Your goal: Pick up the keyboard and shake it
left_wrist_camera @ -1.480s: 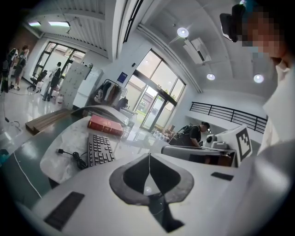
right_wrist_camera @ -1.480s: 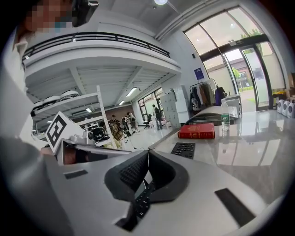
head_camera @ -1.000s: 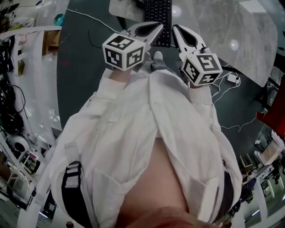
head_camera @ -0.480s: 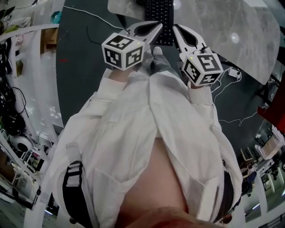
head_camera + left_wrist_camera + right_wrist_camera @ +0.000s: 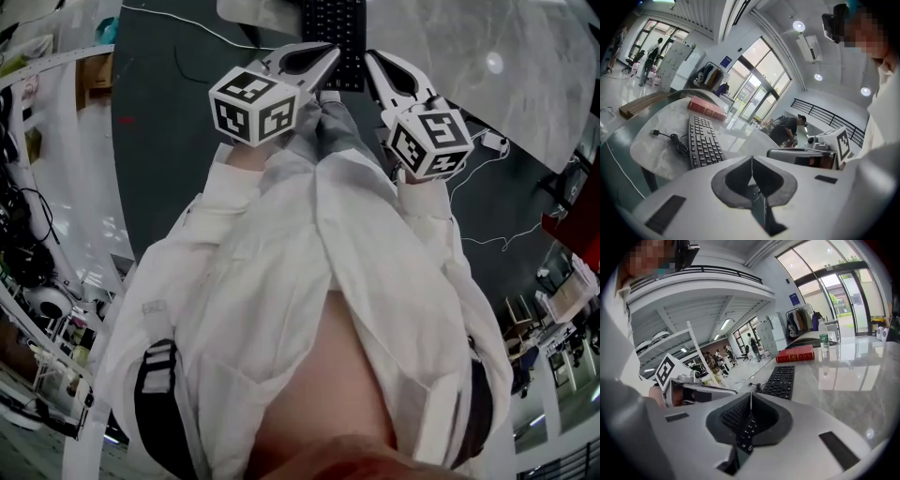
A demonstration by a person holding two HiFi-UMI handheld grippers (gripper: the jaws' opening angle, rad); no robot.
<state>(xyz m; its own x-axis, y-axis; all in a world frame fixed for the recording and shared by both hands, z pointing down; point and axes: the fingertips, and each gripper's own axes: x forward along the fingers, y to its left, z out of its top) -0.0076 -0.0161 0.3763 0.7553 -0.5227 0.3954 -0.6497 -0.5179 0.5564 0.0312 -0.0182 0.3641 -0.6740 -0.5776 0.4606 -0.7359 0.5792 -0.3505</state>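
White shirt sleeves; each grey hand-held gripper carries a black-and-white marker cube.

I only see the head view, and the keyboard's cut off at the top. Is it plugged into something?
Observer: No. In the left gripper view, the cable is bunched beside the keyboard, and its plug lies loose on the table.
Child: Is anything else up there?
Observer: A red book lies beyond the keyboard's far end.
Child: Is something stuck between the fingers?
Observer: No. Their own views show the left gripper and the right gripper shut, with nothing between.
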